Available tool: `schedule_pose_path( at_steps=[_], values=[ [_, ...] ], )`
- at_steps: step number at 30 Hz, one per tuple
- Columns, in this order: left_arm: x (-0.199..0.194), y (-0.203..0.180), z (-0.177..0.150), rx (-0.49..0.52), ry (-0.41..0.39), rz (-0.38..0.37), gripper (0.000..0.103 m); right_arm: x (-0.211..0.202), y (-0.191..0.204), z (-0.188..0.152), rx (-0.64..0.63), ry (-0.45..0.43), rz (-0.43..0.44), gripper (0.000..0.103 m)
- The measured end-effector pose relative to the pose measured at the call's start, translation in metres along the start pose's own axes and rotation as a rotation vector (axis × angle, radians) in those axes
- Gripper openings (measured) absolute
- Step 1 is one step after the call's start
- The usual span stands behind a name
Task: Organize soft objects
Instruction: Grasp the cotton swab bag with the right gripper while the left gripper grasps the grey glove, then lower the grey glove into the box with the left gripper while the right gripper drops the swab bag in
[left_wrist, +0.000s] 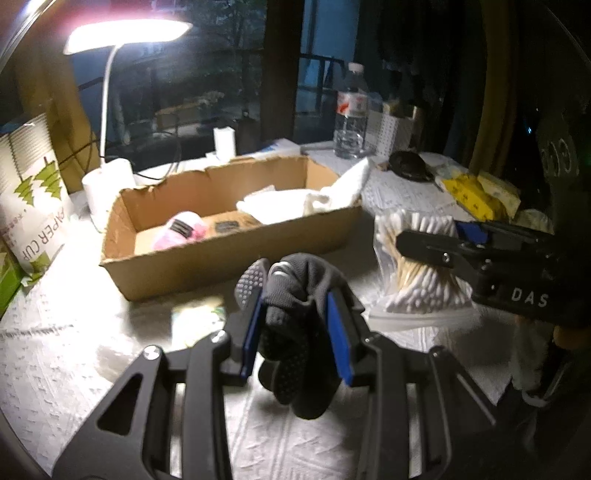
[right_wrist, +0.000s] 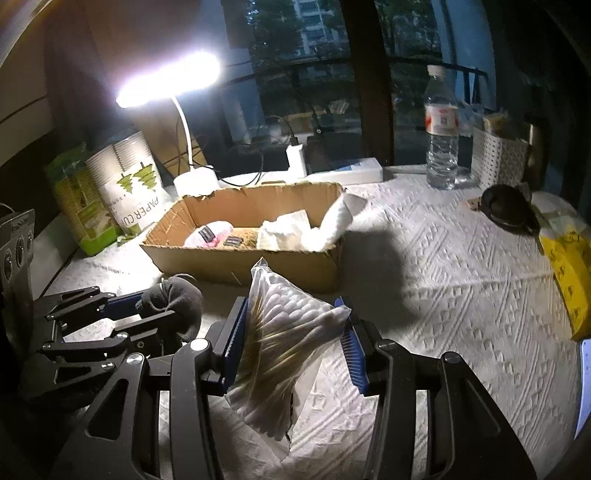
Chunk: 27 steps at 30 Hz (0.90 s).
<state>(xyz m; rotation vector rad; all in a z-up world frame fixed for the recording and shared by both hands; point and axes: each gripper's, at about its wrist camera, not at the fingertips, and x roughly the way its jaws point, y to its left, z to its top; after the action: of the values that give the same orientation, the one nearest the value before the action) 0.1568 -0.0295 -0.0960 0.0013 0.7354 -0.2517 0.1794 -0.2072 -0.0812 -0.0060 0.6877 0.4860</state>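
My left gripper is shut on a dark grey knitted sock with grip dots, which hangs between the blue pads above the white table cover. My right gripper is shut on a clear bag of cotton swabs, also lifted off the table. Each gripper shows in the other's view: the right gripper with the bag, and the left gripper with the sock. Just beyond both stands an open cardboard box holding a pink sock and white cloths.
A lit desk lamp and a paper cup pack stand left of the box, beside a white roll. A water bottle, a white basket, a black rounded object and a yellow packet sit to the right.
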Motion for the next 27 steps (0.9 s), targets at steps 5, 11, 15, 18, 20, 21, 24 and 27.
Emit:
schedule_pose_path(
  at_steps=[5,11,15,18,20,21,24,27],
  values=[
    [-0.011,0.015,0.004,-0.018,-0.027,0.013,0.035,0.001,0.01,0.01,-0.021,-0.009,-0.002,0.05],
    [-0.021,0.034,0.012,-0.037,-0.058,0.04,0.035,0.002,0.018,0.023,-0.038,-0.023,-0.003,0.05],
    [-0.026,0.041,0.018,-0.025,-0.082,0.065,0.035,0.005,0.023,0.029,-0.047,-0.027,-0.001,0.05],
    [-0.029,0.047,0.025,-0.024,-0.102,0.078,0.035,0.007,0.026,0.034,-0.057,-0.031,0.003,0.05],
    [-0.031,0.05,0.028,-0.026,-0.11,0.084,0.035,0.008,0.028,0.038,-0.062,-0.035,0.005,0.05],
    [-0.032,0.053,0.03,-0.027,-0.116,0.088,0.035,0.009,0.029,0.04,-0.064,-0.037,0.006,0.05],
    [-0.034,0.059,0.035,-0.031,-0.132,0.099,0.035,0.011,0.031,0.045,-0.075,-0.041,0.009,0.05],
    [-0.035,0.066,0.04,-0.042,-0.146,0.115,0.035,0.012,0.033,0.051,-0.09,-0.048,0.01,0.05]
  ],
)
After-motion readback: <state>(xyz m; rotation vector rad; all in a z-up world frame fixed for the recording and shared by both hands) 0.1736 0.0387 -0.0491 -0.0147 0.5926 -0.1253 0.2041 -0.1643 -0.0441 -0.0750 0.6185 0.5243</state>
